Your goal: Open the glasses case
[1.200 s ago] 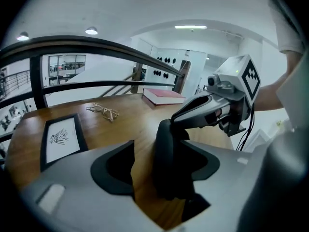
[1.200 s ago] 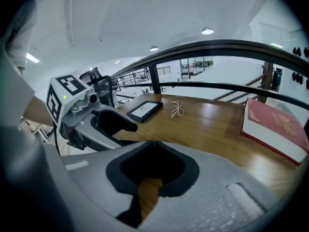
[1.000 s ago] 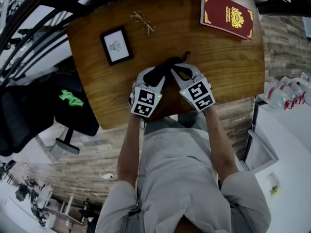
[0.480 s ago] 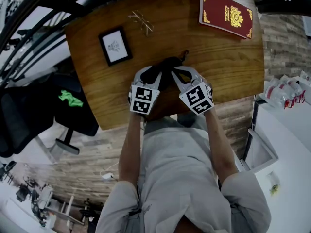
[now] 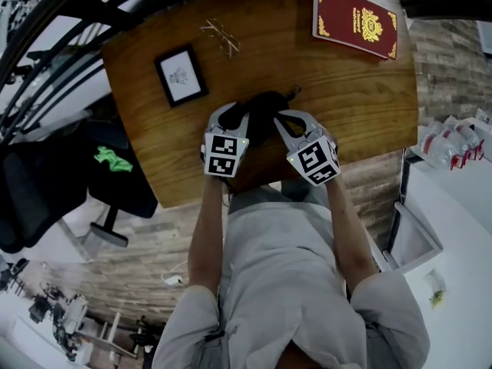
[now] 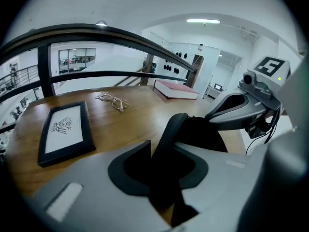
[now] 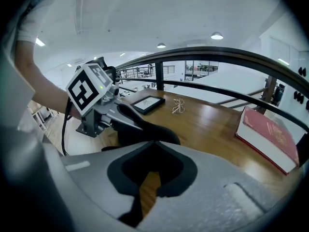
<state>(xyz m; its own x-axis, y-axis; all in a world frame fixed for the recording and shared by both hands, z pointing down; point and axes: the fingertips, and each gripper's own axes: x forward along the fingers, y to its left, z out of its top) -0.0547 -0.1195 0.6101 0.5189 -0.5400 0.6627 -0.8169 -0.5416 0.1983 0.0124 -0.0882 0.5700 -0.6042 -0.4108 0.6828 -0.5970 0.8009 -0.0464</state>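
Nearest to the person, at the front edge of the table [image 5: 369,106], both tools meet on the glasses case [image 6: 202,133]. It is a soft black case lying on the wood, roughly midway along that edge. The left gripper [image 6: 161,148] has its jaws closed on a black strip of the case, likely the flap or one rim, which runs up between the pads and out toward the body of the case. The right gripper [image 7: 154,143] comes in from the other side. Its jaws are drawn narrow, tips together right at the case's near edge, and they seem to nip that edge, though only bare wood shows in the slit lower down.

Judging by this, the opening step is under way: each side has a hold, but the case looks closed, with no inside showing. The next move calls for drawing the two holds apart, one side lifting the flap or rim while the other pins the body down. A soft case could slide or lift whole rather than part, so the pull should be slow, with the holding side kept low against the table.

Farther back on the left lies a framed picture [image 5: 182,75], beyond it a pair of glasses [image 5: 221,34], well clear of the case. At the far right corner rests a red book [image 5: 356,21].
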